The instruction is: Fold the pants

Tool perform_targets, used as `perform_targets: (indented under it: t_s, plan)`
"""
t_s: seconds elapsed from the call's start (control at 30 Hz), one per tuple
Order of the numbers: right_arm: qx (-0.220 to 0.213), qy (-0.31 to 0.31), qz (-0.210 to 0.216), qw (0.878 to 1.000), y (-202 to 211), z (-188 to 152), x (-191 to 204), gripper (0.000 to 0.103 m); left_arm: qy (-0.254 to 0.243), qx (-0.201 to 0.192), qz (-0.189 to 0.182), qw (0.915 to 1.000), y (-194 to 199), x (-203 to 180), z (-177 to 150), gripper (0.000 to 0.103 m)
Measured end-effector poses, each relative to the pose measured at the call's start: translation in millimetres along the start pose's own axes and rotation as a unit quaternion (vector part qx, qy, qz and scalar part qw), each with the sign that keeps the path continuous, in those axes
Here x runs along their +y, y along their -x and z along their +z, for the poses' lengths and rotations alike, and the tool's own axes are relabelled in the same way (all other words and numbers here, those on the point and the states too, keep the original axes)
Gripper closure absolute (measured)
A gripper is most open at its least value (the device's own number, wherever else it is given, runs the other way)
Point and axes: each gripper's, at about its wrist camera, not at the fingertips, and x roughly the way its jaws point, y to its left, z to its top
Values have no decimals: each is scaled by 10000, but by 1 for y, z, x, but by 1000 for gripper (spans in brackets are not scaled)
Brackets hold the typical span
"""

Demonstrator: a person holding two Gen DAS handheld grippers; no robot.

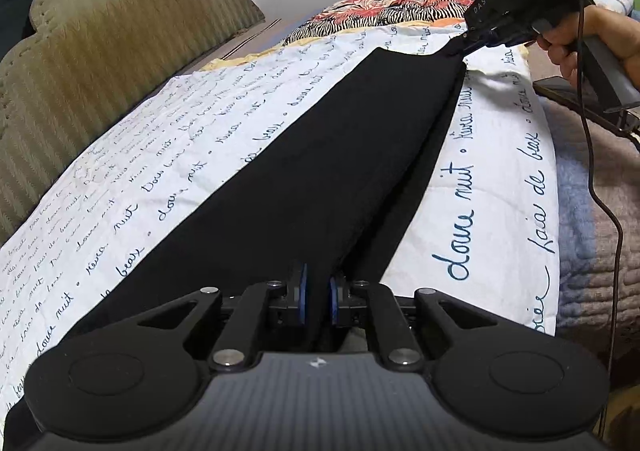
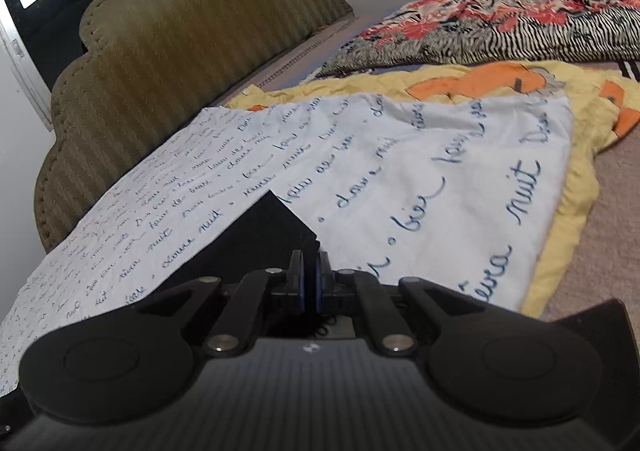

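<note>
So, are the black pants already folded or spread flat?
Folded lengthwise: black pants lie leg on leg, stretched between left gripper and right gripper.

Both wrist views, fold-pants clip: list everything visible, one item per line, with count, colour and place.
pants: one, black, stretched long across the white sheet, held at both ends
white sheet: one, white with blue handwriting print, spread under the pants
yellow blanket: one, yellow with orange patches, under the sheet's far edge
patterned bedding: one heap, red floral and zebra stripe, far end of the bed
headboard: one, olive green, scalloped, along the bed's left side
cable: one, black, hanging from the right gripper
left gripper: jaws shut on the near end of the pants
right gripper: jaws shut on the far corner
right hand: grips the right gripper's handle
</note>
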Motion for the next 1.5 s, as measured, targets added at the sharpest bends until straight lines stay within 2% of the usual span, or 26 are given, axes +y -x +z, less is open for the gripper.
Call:
perform_targets:
  t_s: [0.23, 0.33, 0.4, 0.53, 0.6, 0.67, 0.77, 0.87, 0.97, 1.0, 1.1, 1.23, 1.3, 1.4, 1.47, 1.5]
  plan:
    - [60, 216, -287, 9993, -2, -11, 2, 97, -23, 13, 14, 10000, 2, -3, -4, 92]
    - [25, 366, -555, 9978, -1, -13, 2, 85, -108, -6, 138, 9998, 5, -8, -5, 92]
    - [-88, 461, -729, 9962, 4, -12, 2, 78, -168, -30, 216, 9996, 8, -14, -6, 92]
    - [-645, 954, -1115, 9871, 24, -12, 18, 78, -175, -86, 231, 9995, 16, -20, -8, 91]
    - [-748, 1414, -879, 9832, 32, -17, 41, 72, -126, -104, 184, 9997, 19, -22, -8, 89]
    - [-586, 1891, -503, 9789, 31, -27, 67, 64, -98, -110, 114, 9998, 21, -24, -9, 89]
    - [-183, 2312, -155, 9726, 17, -44, 94, 64, -140, -130, 202, 9996, 26, -28, -13, 89]
    - [234, 2557, -435, 9655, -5, -60, 101, 64, 27, -224, 207, 9995, 40, -22, -20, 88]
    - [-16, 2533, -642, 9653, 4, -70, 106, 63, 370, -299, 310, 9984, 57, -6, -31, 88]
    - [-149, 2516, -515, 9663, 12, -72, 113, 62, 499, -298, 436, 9974, 63, 1, -35, 88]
    - [-138, 2807, 222, 9594, 31, -91, 151, 62, 922, -330, 883, 9913, 77, 23, -47, 88]
    - [232, 3189, 1329, 9381, 39, -124, 208, 62, 1519, -232, 1497, 9767, 90, 60, -63, 88]
    - [428, 3405, 1705, 9237, 39, -143, 233, 62, 1745, 15, 1796, 9681, 90, 78, -74, 88]
    - [785, 3728, 1841, 9061, 33, -172, 255, 62, 1950, 432, 2343, 9514, 87, 98, -96, 88]
    - [879, 3860, 1689, 9026, 27, -183, 258, 61, 2196, 700, 2523, 9398, 88, 112, -115, 85]
    - [922, 3811, 1648, 9050, 24, -183, 256, 60, 2356, 754, 2540, 9350, 91, 118, -124, 72]
